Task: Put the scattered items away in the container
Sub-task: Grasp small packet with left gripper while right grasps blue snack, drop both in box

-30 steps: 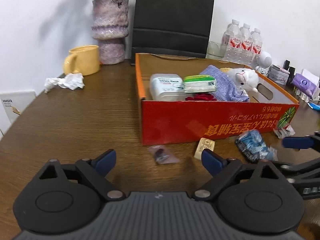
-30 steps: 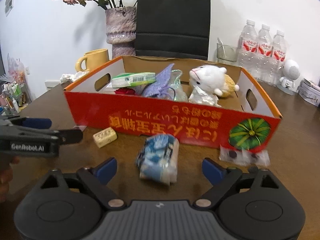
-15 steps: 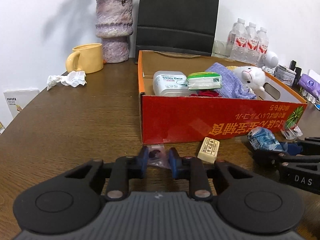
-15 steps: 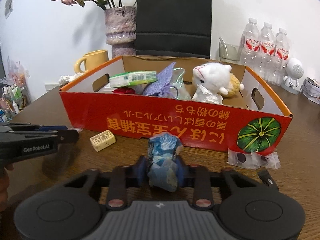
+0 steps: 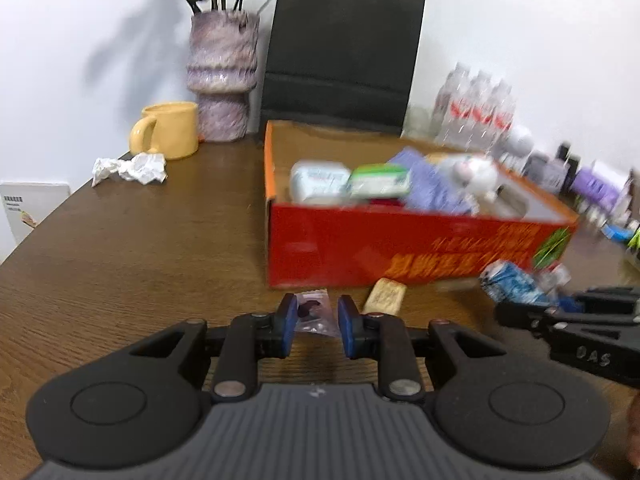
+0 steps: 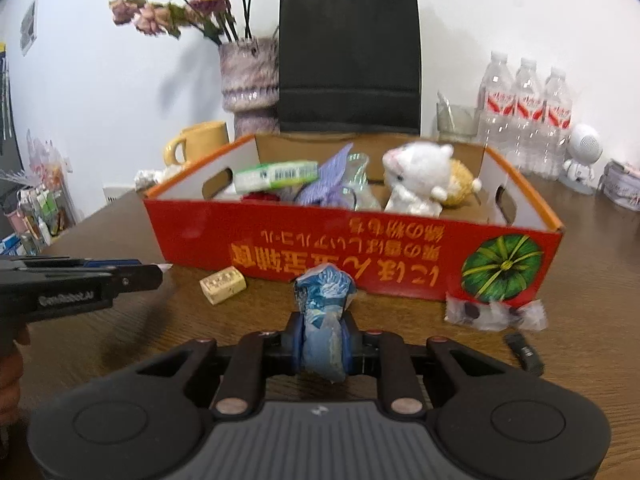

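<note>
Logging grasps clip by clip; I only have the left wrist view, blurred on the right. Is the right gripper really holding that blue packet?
Observer: Yes. The right gripper is shut on the blue packet, a pad on each side.
Operator: The left gripper is shut on its small packet here. Anything loose by the box's far corner?
Observer: A clear sachet with dark pieces lies on the table by the red box's pumpkin corner, a small black object beside it.
</note>
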Demonstrator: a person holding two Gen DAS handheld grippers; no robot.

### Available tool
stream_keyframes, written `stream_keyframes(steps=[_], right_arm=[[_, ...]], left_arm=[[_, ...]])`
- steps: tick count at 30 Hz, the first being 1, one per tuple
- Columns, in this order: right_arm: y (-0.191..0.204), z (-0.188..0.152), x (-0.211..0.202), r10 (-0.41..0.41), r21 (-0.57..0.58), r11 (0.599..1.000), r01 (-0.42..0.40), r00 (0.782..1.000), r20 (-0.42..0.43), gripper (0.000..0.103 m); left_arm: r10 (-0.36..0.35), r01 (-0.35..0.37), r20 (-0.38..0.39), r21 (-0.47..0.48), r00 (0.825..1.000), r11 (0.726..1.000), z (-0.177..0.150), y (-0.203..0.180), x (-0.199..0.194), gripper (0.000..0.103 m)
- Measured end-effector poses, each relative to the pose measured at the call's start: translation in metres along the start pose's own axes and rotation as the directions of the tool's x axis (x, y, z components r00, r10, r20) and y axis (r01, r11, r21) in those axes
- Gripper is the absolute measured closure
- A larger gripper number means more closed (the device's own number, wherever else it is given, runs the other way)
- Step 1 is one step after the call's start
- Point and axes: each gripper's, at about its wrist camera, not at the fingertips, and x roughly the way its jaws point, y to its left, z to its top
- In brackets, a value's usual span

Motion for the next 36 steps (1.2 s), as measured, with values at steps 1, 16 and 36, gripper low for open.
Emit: stream_keyframes(steps=[1,16,36], right_arm=[[-0.002,0.002,-0.006,0.013,0.01,1.0,-0.013,1.0,0.013,0.086],[-0.054,0.086,-0.006,-0.095,0.022,0.995,0.093,0.987,0.133,0.086],[-0.089,0.092,0.094,-0.108,0.004,0.994,0.109,0.992,-0.059,0.074]], left_arm=[[-0.012,0.012,0.02,-0.007,1.0,1.0,0.003,0.0,-0.006,0.08],[-0.083,0.074,0.181,0.054,0.98,0.996,0.102,-0.039,0.006,0.08],[-0.032,0.032,-0.026,0.034,0.999,0.999,0.096,-0.042,0.126,0.074]])
